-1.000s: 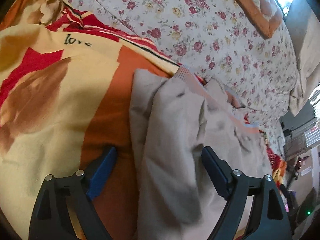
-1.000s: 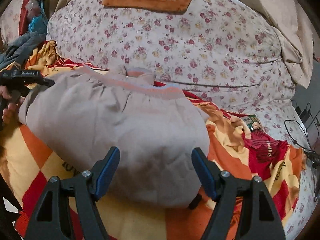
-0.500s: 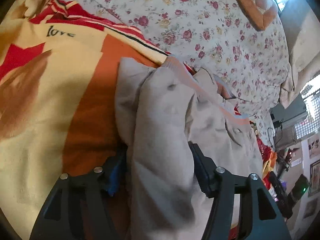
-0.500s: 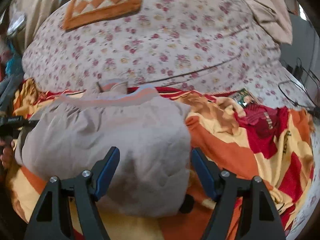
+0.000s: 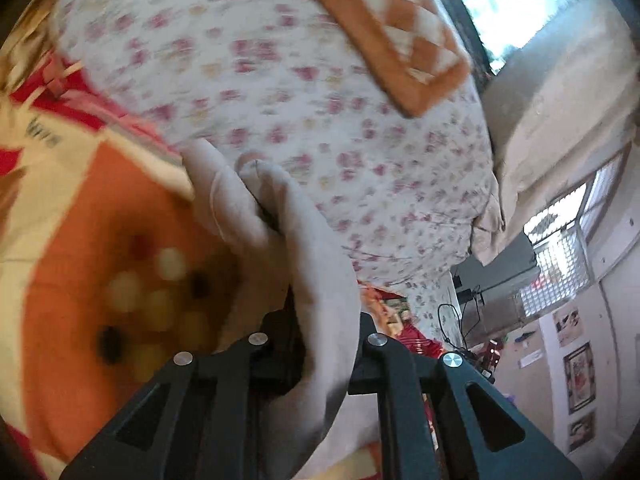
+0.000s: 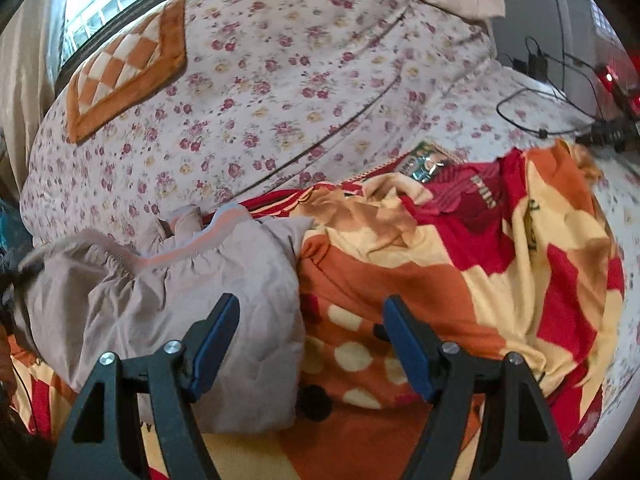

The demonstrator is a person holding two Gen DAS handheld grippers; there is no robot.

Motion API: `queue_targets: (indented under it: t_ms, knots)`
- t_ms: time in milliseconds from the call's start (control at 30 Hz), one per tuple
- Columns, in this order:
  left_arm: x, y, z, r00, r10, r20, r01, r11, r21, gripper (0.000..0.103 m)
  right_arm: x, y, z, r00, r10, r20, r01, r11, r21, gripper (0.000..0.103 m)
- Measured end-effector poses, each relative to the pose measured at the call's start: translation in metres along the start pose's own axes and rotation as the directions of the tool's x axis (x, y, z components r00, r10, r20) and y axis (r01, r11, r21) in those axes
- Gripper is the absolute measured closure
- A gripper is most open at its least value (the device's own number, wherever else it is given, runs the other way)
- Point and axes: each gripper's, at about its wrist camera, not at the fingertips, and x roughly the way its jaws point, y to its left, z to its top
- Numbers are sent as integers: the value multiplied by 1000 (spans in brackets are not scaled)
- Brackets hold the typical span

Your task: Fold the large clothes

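While the left gripper (image 5: 320, 344) has its fingers pressed together on a thick fold of the beige garment (image 5: 280, 240), the cloth rises between them as a bunched ridge that runs forward and up from the tips. To the left of those fingers lies the orange, cream and red blanket (image 5: 80, 240), blurred, with pale and dark dots just beside the left finger. Ahead of the fingers, past the far end of the ridge, a floral quilt (image 5: 280, 100) bulges, and an orange checkered cushion (image 5: 384, 36) lies on it further out. To the right of the fingers a window (image 5: 556, 260) and a wall with pictures show, well apart from the cloth.

From the right wrist camera, the garment (image 6: 168, 304) lies in a crumpled heap on the blanket (image 6: 460, 280), mostly to the left of the fingers, its pink-edged elastic hem on the far side. The right gripper (image 6: 312, 344) has its fingers spread wide apart and grips nothing; the left blue pad (image 6: 216, 344) hangs over the garment's right part, and the cloth's right edge falls in the gap between the two pads. The right pad (image 6: 408, 348) is over the dotted orange blanket. Beyond the fingers sits the floral quilt (image 6: 300, 80), with black cables (image 6: 560, 92) far to the right.
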Motion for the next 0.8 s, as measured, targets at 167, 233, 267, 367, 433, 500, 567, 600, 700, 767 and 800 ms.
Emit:
queue_targets:
  t_ms: [167,233,267,367,433,500,567,600,700,767,800]
  knots:
    - [60,-77,-22,998,47,-31,-44,993,111,94,-10,-18,-1,1000,10,9,-10,1000,29,25]
    - [98,-102,-41,994,75,-78,-62,987,148,94,-14,-25,-1,1000,13,14,-14,999,43,25]
    - [116,-111,-51,990,97,-98,-79,982,170,94,-17,-31,-1,1000,12,22,-14,998,54,25]
    - [167,-123,-81,972,179,-152,-141,962,235,93,-24,-47,-2,999,19,36,-21,997,78,25]
    - [190,-117,-101,959,222,-175,-175,952,253,92,-26,-56,-2,999,14,37,-17,995,96,25]
    - [203,-111,-116,953,226,-202,-172,952,252,91,-27,-67,-1,999,17,37,-21,993,120,25]
    - [204,-112,-123,955,232,-186,-178,946,270,85,-27,-75,0,999,17,39,-22,991,134,25]
    - [203,-114,-124,956,236,-174,-183,943,277,83,-27,-77,1,999,16,39,-21,990,137,25]
    - [197,-116,-122,964,199,-177,-155,960,234,74,-29,-80,3,998,15,53,-22,989,144,25]
    - [190,-123,-116,970,176,-167,-139,968,209,68,-31,-79,4,998,3,68,-12,990,141,25]
    - [182,-126,-115,975,150,-167,-116,974,197,66,-31,-77,5,997,-5,74,-6,991,137,25]
